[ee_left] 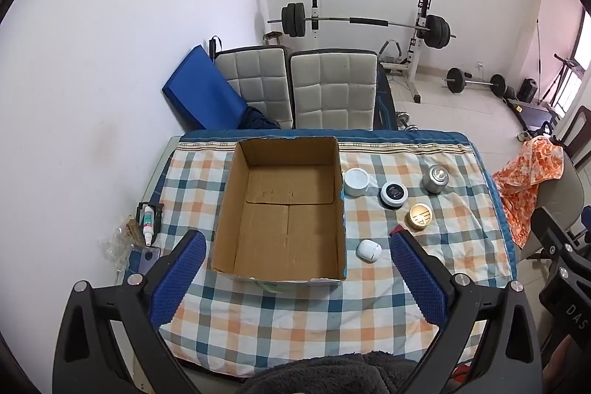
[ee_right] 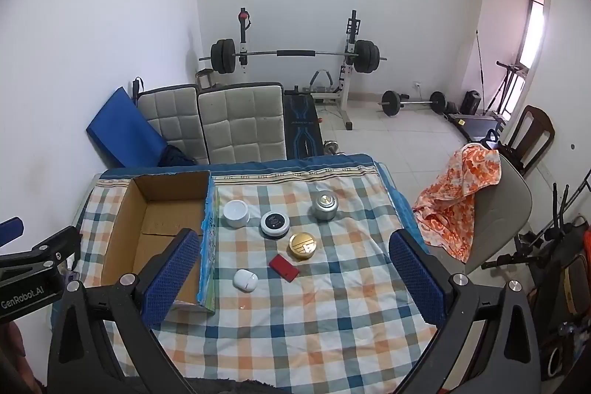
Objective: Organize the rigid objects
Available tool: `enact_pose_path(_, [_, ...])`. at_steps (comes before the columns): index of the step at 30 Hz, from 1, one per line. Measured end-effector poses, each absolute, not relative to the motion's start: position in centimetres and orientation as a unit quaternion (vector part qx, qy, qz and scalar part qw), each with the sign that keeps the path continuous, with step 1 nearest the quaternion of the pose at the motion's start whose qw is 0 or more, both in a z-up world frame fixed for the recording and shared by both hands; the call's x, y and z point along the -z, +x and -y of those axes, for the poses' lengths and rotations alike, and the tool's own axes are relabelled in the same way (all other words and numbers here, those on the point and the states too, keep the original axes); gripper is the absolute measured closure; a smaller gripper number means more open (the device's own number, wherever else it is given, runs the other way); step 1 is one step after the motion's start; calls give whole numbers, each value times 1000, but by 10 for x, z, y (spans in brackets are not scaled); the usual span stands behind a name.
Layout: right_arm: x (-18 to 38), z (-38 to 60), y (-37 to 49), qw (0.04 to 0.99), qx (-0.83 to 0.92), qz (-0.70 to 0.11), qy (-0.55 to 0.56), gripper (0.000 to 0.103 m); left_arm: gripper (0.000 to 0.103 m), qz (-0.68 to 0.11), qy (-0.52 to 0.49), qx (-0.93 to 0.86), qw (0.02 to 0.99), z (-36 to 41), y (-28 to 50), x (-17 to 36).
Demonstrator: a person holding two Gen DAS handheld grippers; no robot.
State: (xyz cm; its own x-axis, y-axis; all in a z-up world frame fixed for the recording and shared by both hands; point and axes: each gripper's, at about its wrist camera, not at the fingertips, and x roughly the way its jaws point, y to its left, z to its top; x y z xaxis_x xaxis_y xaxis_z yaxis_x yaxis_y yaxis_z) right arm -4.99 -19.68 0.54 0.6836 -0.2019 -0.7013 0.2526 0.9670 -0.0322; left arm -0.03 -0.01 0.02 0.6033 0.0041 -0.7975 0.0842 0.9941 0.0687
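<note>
right wrist view: right gripper [ee_right: 291, 268] jaws wide apart, empty; between them the red case [ee_right: 283, 267] lies flat, long axis slanting down-right. left gripper [ee_left: 297, 270] spread wide, empty, straddling the cardboard box [ee_left: 221, 213].

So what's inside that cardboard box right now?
Nothing shows inside the cardboard box: only its bare brown floor flaps. In the left wrist view the near wall hides a thin strip of floor, so something very flat there could go unseen.

left gripper [ee_right: 22, 287]: "GenRobot.AI" | right gripper [ee_left: 569, 301]: "DAS", cut off
</note>
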Motion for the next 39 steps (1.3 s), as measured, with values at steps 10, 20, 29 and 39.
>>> enact_pose_path(10, [-5,196,-48,916,124,-381,40,0,0,-441,48,21,896,0,-1,-3])
enact_pose_path(20, [-5,197,-50,916,126,-380,38,0,0,-437,54,19,898,1,-3,-7])
enact_pose_path(29, [-9,198,-51,915,125,-380,40,0,0,-442,56,24,895,0,-1,-6])
enact_pose_path(39, [-10,198,-51,915,125,-381,40,0,0,-442,57,25,895,2,-1,-5])
